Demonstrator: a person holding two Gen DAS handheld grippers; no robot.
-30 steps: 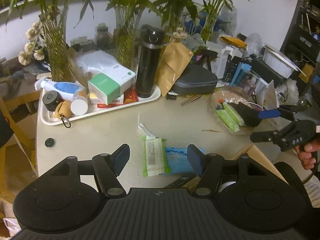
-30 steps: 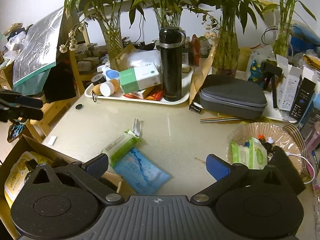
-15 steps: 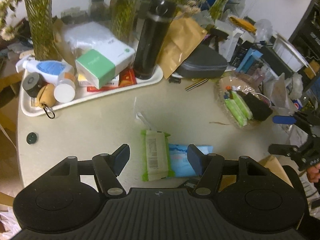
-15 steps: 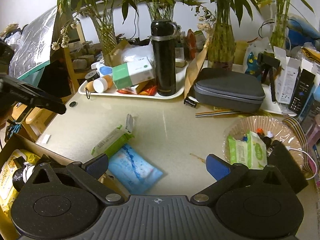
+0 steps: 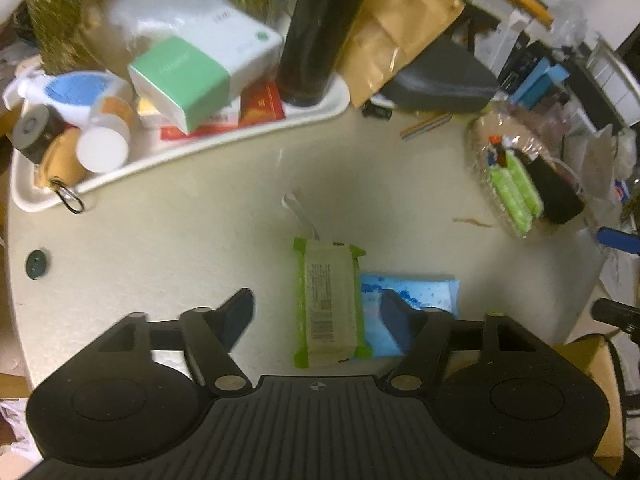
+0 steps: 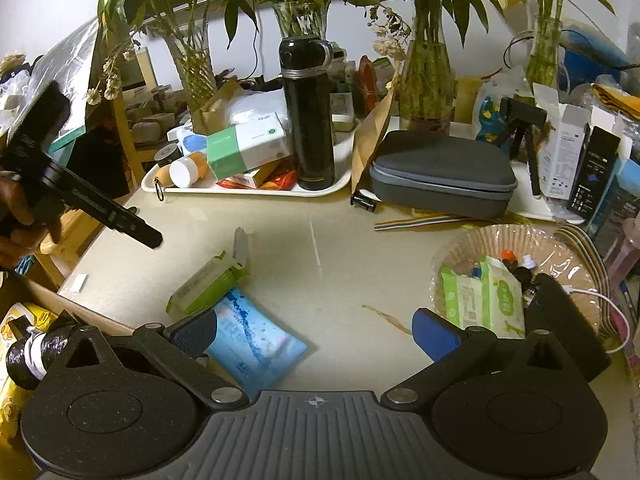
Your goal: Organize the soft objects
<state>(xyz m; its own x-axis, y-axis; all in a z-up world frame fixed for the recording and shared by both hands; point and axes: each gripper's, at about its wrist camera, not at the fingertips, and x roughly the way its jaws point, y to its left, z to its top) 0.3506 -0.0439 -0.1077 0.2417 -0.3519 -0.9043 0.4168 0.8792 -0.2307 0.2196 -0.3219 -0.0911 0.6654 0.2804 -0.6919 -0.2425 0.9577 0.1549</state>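
Left hand-held gripper [image 5: 316, 312] opening, straddling green wipes pack [image 5: 329, 304], untouched; right hand-held gripper [image 6: 316, 330] wide, empty.

Lived-in home room, cluttered. Pale table [image 6: 320, 240] crowded along the back with bamboo stalks in glass vases [image 6: 426, 80]. White tray [image 6: 248, 192] holding a black thermos [image 6: 310, 116], tissue box [image 6: 244, 148] and small bottles. Grey zip case [image 6: 440, 172], opened product boxes [image 6: 568, 152], paper-lined basket [image 6: 500, 240] of wipes packs and odds and ends. Wooden chair [image 6: 124, 140] at left, cardboard box [image 6: 80, 312] of groceries at the table edge. White wall behind.
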